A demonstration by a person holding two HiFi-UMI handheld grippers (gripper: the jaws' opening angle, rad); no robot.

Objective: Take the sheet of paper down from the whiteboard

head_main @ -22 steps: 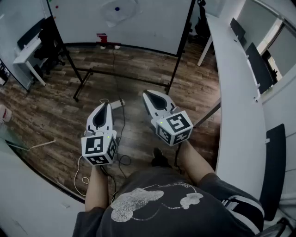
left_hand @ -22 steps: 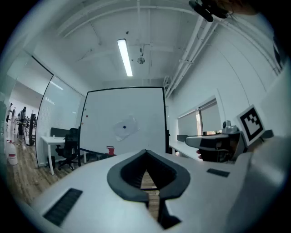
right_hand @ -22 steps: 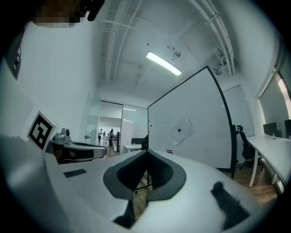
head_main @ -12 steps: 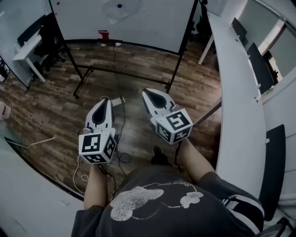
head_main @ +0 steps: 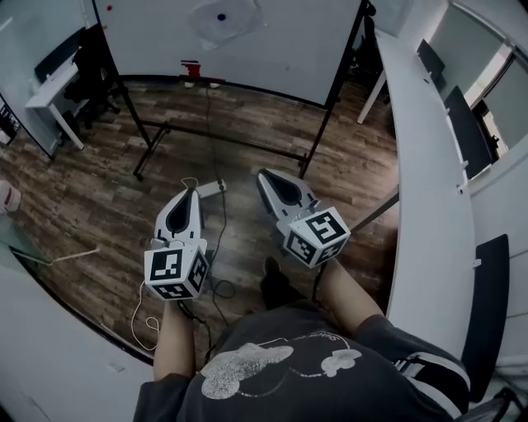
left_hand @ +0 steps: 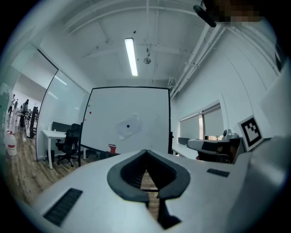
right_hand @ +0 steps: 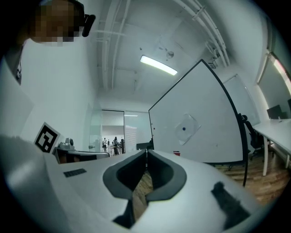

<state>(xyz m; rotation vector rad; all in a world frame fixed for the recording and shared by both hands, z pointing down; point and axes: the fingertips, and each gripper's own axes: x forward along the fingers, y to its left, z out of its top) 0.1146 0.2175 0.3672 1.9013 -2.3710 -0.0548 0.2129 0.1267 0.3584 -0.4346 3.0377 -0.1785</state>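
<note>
From where I stand, nothing of the job is done yet. On the left, the left claw (head_main: 189,192) is held level over the wooden floor (head_main: 99,198), its jaws closed together with nothing between them. Ahead, well apart from both claws, the whiteboard (head_main: 289,41) stands on its black frame. The sheet of paper (head_main: 221,18) hangs on it, tilted like a diamond and pinned by a dark blue magnet (head_main: 220,16). A small red object (head_main: 190,66) sits on the board's ledge just below. To the right, the right claw (head_main: 263,175) also has its jaws shut on nothing. A long white worktop (head_main: 421,181) runs along the far right.

By my reckoning, the whole approach, the grasp and the pulling down all remain. I can read no writing or brand anywhere; only the square black-and-white markers on the claws' cubes show.
</note>
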